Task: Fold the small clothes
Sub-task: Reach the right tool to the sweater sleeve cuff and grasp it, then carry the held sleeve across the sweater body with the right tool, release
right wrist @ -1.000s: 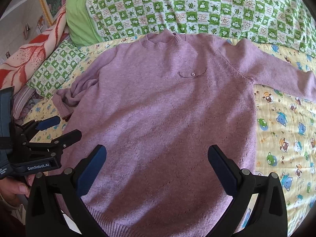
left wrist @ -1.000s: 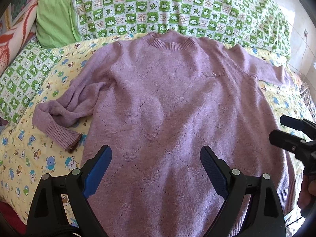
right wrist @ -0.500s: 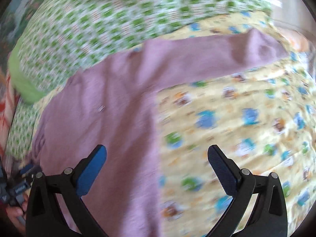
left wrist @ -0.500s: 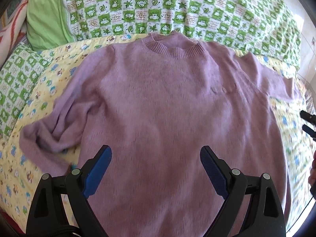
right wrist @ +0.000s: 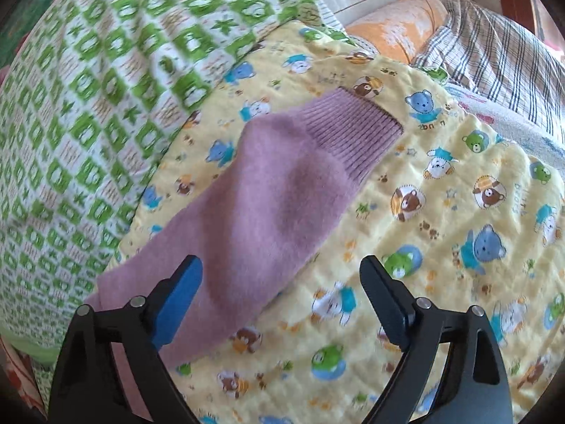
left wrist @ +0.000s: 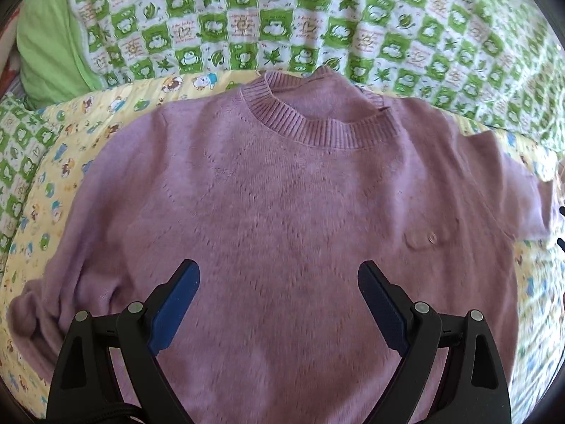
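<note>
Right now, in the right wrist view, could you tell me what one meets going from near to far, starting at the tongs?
Right tongs, open → purple sweater sleeve → its ribbed cuff → yellow bear-print quilt → orange pillow.

The yellow quilt (right wrist: pixel 441 212) carries small printed words beside its cartoon bears; one near the top reads "bears", another by a blue bear looks like "best friends". The green checked blanket (left wrist: pixel 317 24) has tiny script in its squares, too small to read.
</note>
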Motion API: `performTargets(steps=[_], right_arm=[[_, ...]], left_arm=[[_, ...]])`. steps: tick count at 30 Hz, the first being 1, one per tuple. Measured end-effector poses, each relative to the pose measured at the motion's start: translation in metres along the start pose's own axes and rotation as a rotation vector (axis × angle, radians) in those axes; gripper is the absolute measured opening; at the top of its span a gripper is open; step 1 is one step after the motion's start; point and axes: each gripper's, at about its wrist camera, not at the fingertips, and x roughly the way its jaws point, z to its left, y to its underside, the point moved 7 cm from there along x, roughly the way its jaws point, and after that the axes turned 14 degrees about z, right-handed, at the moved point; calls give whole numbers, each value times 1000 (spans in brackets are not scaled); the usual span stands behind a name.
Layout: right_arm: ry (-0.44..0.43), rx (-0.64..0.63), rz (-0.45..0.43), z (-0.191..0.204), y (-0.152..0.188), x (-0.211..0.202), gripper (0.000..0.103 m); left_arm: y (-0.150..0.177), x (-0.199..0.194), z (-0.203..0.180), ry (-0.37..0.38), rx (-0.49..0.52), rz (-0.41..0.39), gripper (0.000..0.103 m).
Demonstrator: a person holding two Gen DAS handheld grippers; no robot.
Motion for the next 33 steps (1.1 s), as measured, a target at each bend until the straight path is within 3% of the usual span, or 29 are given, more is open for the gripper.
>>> performTargets(steps=[5,8,10,13,16,20,23,26,29,33], right_arm=[[-51,110,-9,-16,-32,23,69],[-59,142,-4,-21,-42,36,44],[-68,132,-14,-16,-44,36,13],[-112,78,-53,8,-41,20,12],[-195,-31,-74,62,-24,-6,12],[-340,-233,-24,163,27,-31,12],[-467,-402,62,252,89,-36,12],[-528,-621,185,340,170,-21,12],[-537,-756,296,385,239,9,12],[-486,-857,459,402,307,66,14]], left_arm=[[-11,17,1,-3,-21,19,92],[-9,27,4,-16,-22,31,92],[-8,32,8,-25,-29,38,92],[-4,35,18,-20,-55,44,92],[1,30,28,-7,-80,39,92],[9,19,41,14,-98,25,92],[16,10,54,36,-111,14,92],[19,3,63,88,-138,18,92],[25,-5,66,155,-158,30,92],[31,-7,84,222,-207,45,92]])
